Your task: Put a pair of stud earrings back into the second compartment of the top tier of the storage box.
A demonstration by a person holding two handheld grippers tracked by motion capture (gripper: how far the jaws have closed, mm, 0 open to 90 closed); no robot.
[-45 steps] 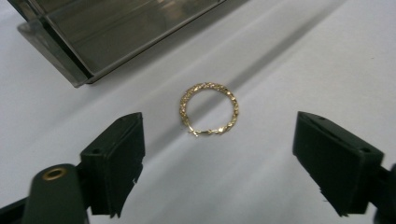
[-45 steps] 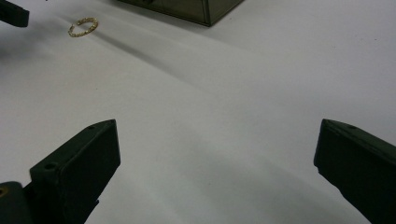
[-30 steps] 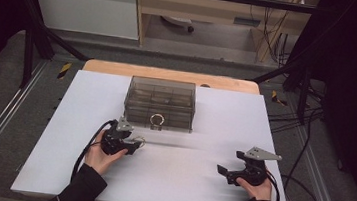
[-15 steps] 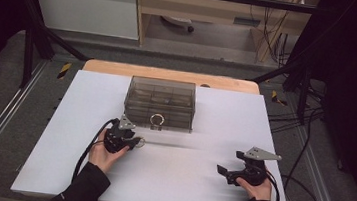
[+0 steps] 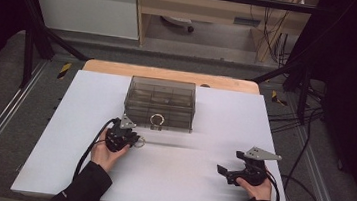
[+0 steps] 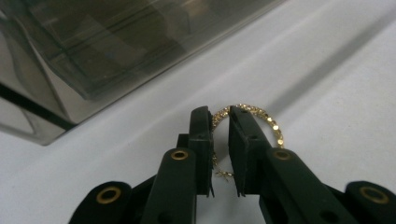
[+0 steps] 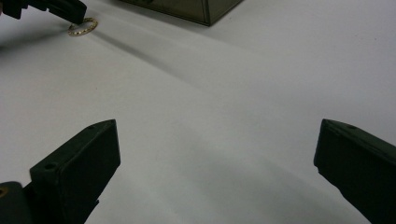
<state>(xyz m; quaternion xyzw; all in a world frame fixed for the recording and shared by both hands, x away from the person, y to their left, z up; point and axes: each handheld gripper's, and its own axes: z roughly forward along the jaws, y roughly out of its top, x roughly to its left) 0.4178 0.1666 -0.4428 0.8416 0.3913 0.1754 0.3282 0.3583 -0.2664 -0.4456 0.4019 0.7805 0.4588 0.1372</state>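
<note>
A thin gold ring (image 6: 275, 130) lies flat on the white table (image 5: 183, 181), just in front of a smoky clear plastic box (image 5: 160, 101). My left gripper (image 6: 220, 116) reaches down over the ring's near rim. Its jaws have just been closing, and they stand a narrow gap apart with the rim between them; I see no pad pressing on it. In the high view the left gripper (image 5: 134, 138) is at the box's front left corner, with the ring (image 5: 140, 140) at its tips. My right gripper (image 5: 222, 171) rests wide open and empty at the front right.
The box (image 6: 93, 46) has several compartments and a ring-shaped piece (image 5: 156, 121) at its front face. In the right gripper view the ring (image 7: 82, 25) and the box corner (image 7: 196, 9) lie far off across bare table. A wooden board (image 5: 169, 74) edges the back.
The left gripper's jaws have narrowed around the ring's rim, and the hand has shifted slightly. The right gripper has stayed where it was.
</note>
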